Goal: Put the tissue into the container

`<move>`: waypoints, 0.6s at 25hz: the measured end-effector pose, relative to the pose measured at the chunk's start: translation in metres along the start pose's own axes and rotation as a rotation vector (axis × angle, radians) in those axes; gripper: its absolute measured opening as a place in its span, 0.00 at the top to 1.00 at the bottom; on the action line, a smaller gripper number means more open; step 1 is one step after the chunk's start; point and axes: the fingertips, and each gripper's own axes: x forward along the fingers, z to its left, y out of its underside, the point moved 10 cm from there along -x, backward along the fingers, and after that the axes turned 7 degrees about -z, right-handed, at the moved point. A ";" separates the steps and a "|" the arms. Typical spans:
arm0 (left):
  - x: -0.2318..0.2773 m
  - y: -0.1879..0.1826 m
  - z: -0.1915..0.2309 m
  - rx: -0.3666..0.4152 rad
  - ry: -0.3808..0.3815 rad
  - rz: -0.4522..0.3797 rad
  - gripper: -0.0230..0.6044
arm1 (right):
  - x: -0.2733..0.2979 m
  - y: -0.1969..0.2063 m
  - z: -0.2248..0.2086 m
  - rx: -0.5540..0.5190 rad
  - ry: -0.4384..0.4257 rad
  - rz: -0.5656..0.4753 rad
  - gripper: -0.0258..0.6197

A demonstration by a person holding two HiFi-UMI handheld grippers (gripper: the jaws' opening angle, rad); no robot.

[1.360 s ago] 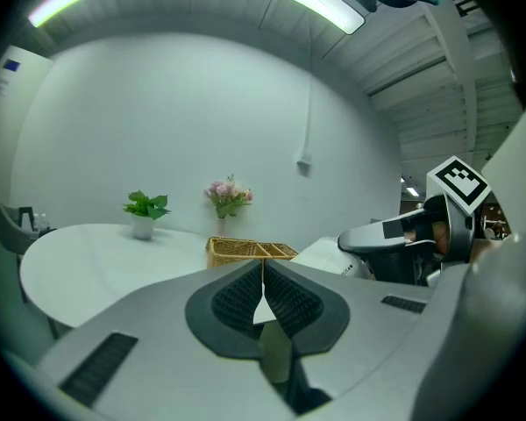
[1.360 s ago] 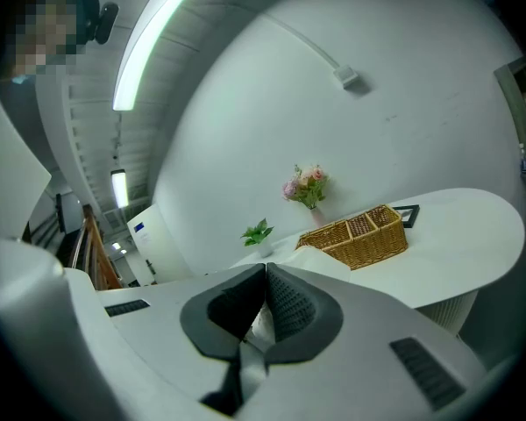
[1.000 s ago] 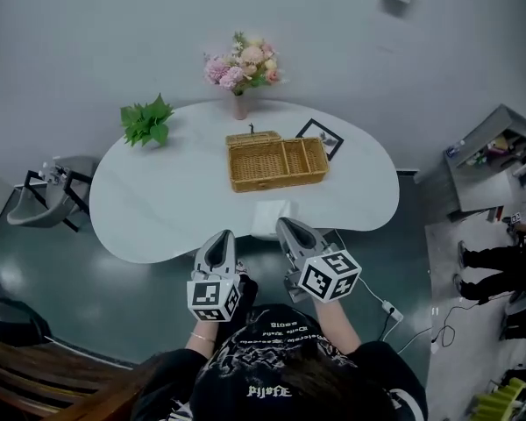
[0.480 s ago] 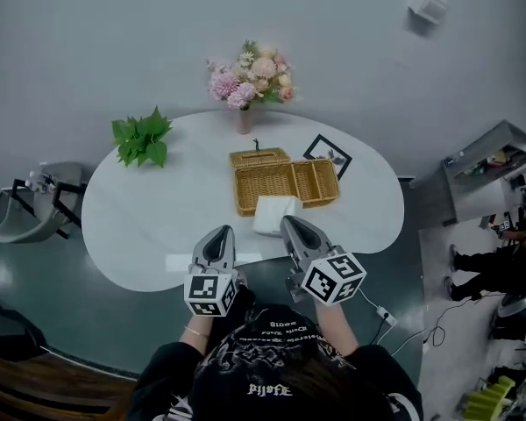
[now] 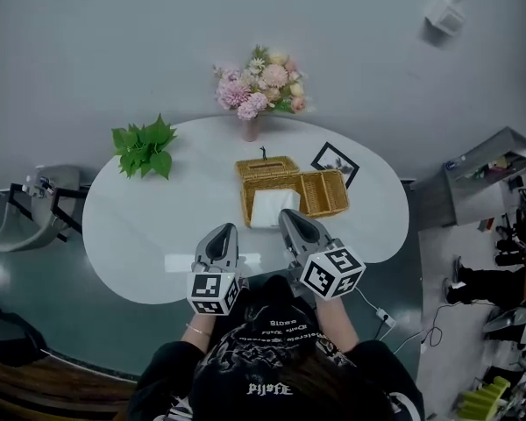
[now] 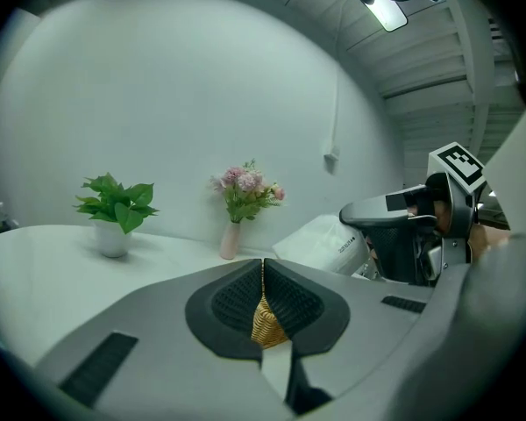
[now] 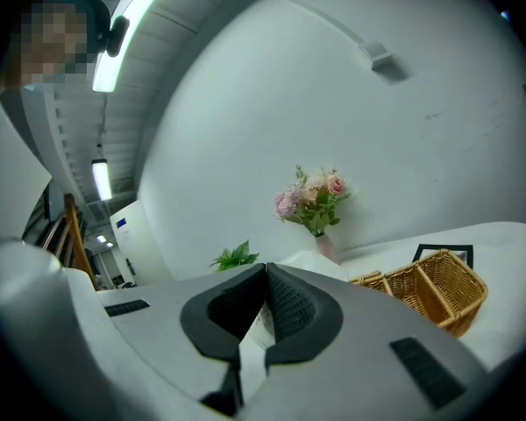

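White bench [image 5: 140, 226], head view: the right tool [image 5: 287, 218] is clamped on the tissue pack [image 5: 273, 207], holding it over the larger left compartment of the wicker basket [image 5: 324, 196], seemingly to lower it in. The smaller right compartment looks empty.

Left gripper view: the left tool [image 6: 263, 270] is closed on nothing, idle alongside.

Right gripper view: white wrapper shows between the closed pads.

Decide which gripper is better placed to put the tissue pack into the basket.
Right: the right gripper grips the tissue pack over the basket; the left gripper is shut and empty.
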 end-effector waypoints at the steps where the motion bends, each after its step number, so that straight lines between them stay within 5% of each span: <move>1: 0.002 0.000 0.002 -0.002 -0.010 0.000 0.92 | 0.004 -0.001 -0.001 0.000 -0.007 0.007 0.92; 15: 0.033 -0.009 0.003 -0.009 -0.173 0.019 0.92 | 0.054 -0.011 -0.041 0.030 -0.124 0.140 0.92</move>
